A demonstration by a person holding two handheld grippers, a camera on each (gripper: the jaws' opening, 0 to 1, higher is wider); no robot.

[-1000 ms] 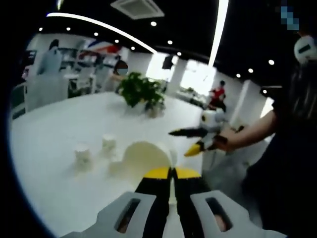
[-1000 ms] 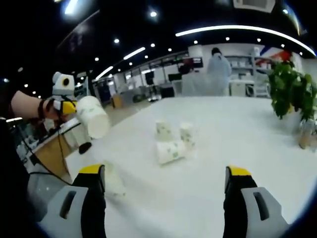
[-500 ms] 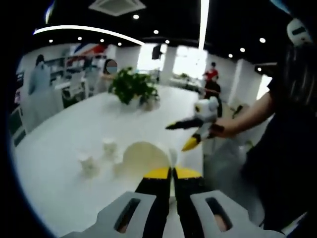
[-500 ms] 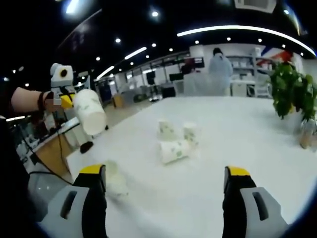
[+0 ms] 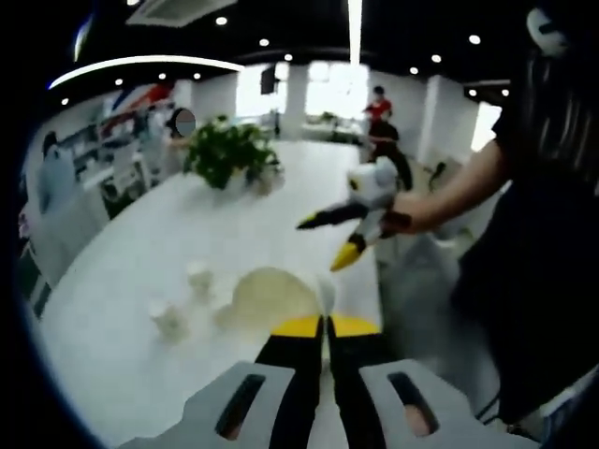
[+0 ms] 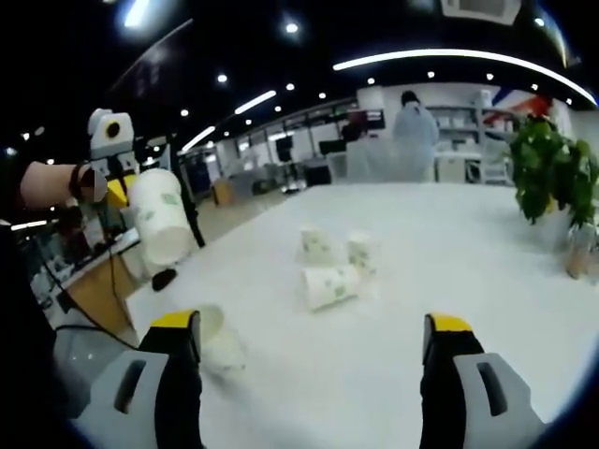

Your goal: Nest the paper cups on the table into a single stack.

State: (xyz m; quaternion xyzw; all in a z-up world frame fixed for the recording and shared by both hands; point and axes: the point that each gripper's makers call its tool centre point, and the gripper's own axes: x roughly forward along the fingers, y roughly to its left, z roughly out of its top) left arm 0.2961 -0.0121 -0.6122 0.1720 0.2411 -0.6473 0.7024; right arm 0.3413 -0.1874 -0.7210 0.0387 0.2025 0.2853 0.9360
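Note:
My left gripper (image 5: 325, 324) is shut on the rim of a white paper cup (image 5: 265, 294), whose open mouth faces the camera. From the right gripper view, that cup (image 6: 161, 227) hangs in the air at the left, mouth down, off the table's near corner, under the left gripper (image 6: 119, 192). Two cups (image 6: 316, 245) (image 6: 357, 251) stand on the white table (image 6: 468, 243), and a third (image 6: 330, 285) lies on its side before them. Another cup (image 6: 217, 342) lies by the table's near edge. My right gripper (image 6: 312, 327) is open with nothing between its jaws, seen also as the right gripper (image 5: 320, 245) in mid-air.
A potted plant (image 6: 547, 178) stands at the table's far right, the same plant (image 5: 225, 154) seen beyond the cups. A person in white (image 6: 415, 131) stands past the far edge. The holder's arm (image 5: 449, 192) reaches in from the right.
The left gripper has turned the held cup from tilted to nearly mouth-down and shifted slightly left. The left view has swung. The right gripper and the table's cups have stayed put.

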